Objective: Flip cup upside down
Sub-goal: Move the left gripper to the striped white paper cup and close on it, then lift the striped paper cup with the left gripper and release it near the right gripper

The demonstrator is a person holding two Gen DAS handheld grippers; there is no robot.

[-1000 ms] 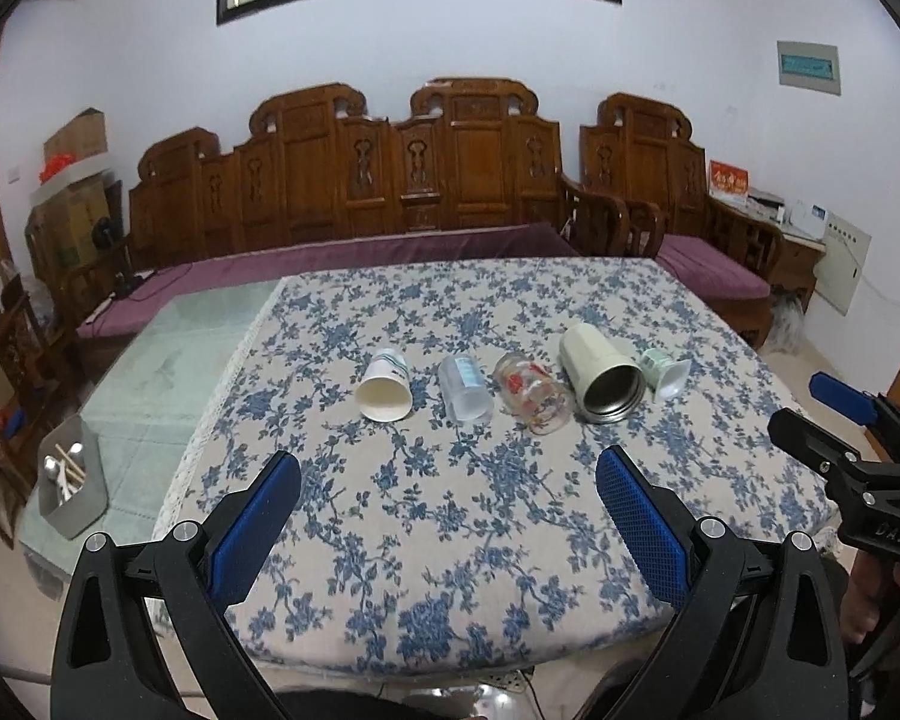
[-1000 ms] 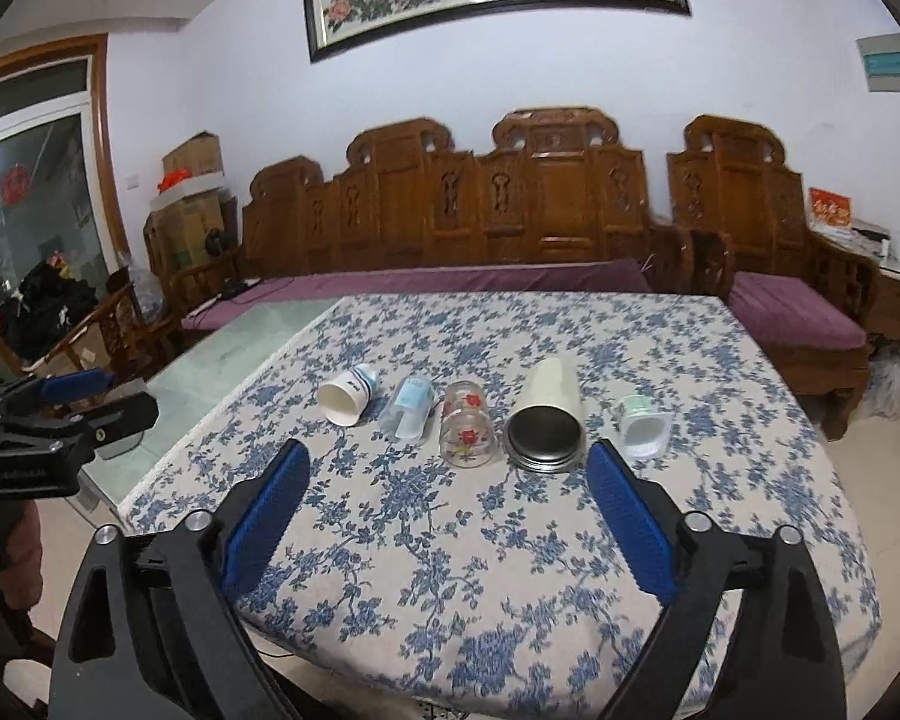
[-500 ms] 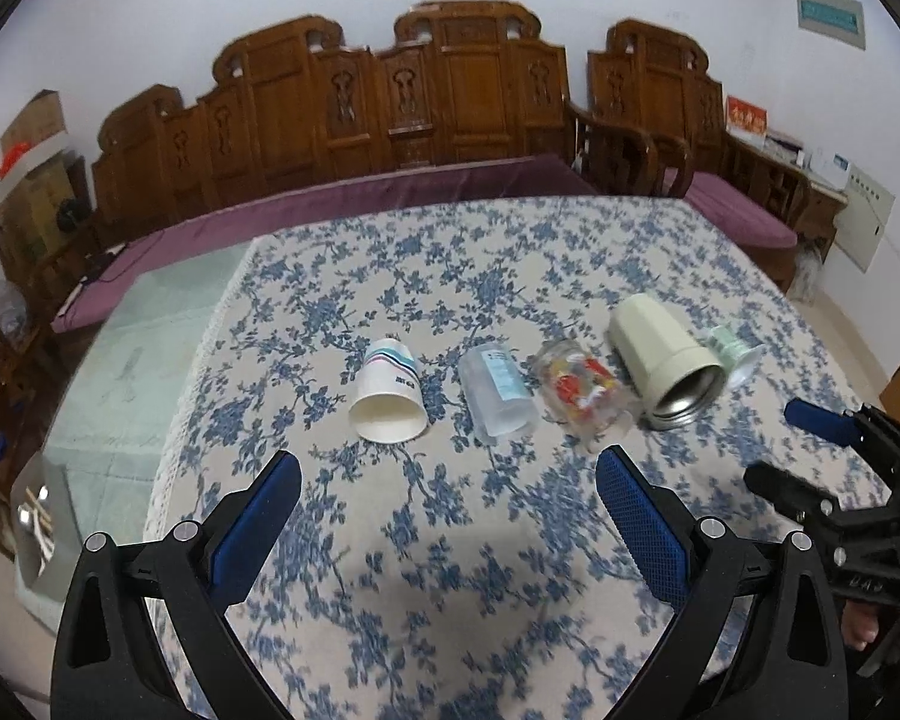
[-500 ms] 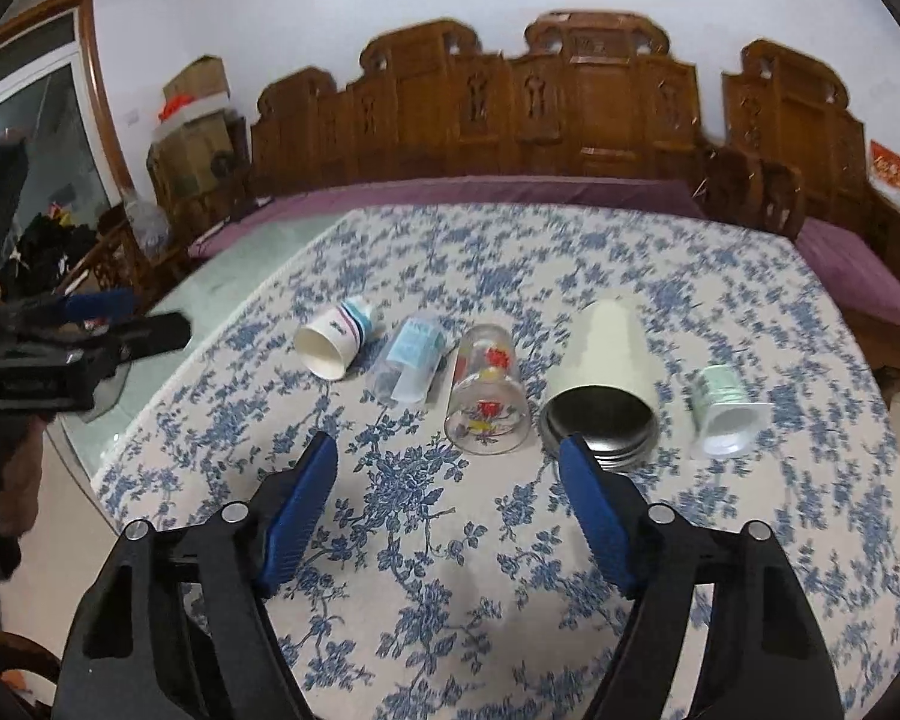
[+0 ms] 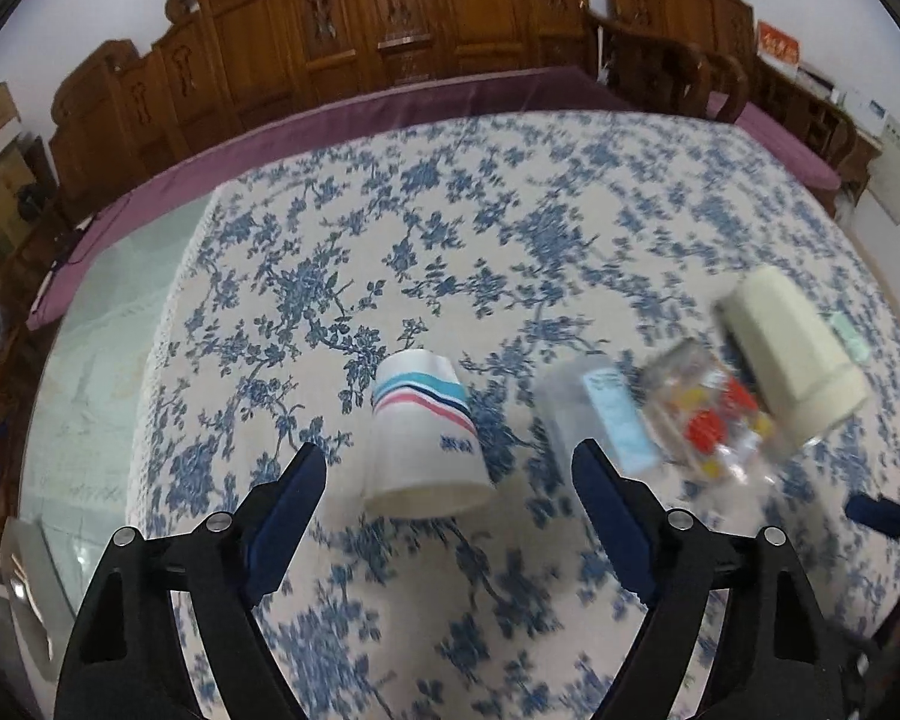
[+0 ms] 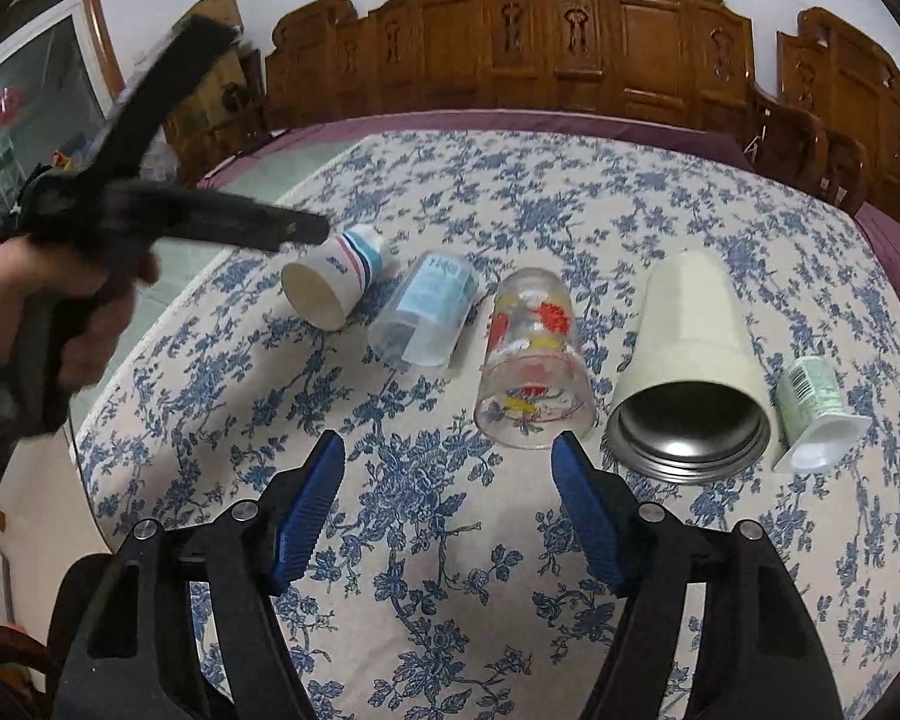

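Several cups lie on their sides in a row on the blue floral tablecloth (image 6: 426,510). From the left: a striped white paper cup (image 5: 423,432) (image 6: 333,285), a clear plastic cup with a blue label (image 6: 426,318), a glass with red and yellow print (image 6: 531,360), a cream steel-lined tumbler (image 6: 690,366) and a small green-labelled cup (image 6: 816,414). My left gripper (image 5: 450,480) is open, just short of the paper cup's mouth. My right gripper (image 6: 450,474) is open and empty, in front of the glass.
Carved wooden benches (image 6: 570,48) with purple cushions stand behind the table. A bare glass strip of the table (image 5: 90,390) lies left of the cloth. The left gripper's body and the hand holding it (image 6: 90,252) show at the left of the right wrist view.
Both grippers have moved forward and down toward the cups. The left one has closed in on the paper cup; both jaws have narrowed a little but stay open.
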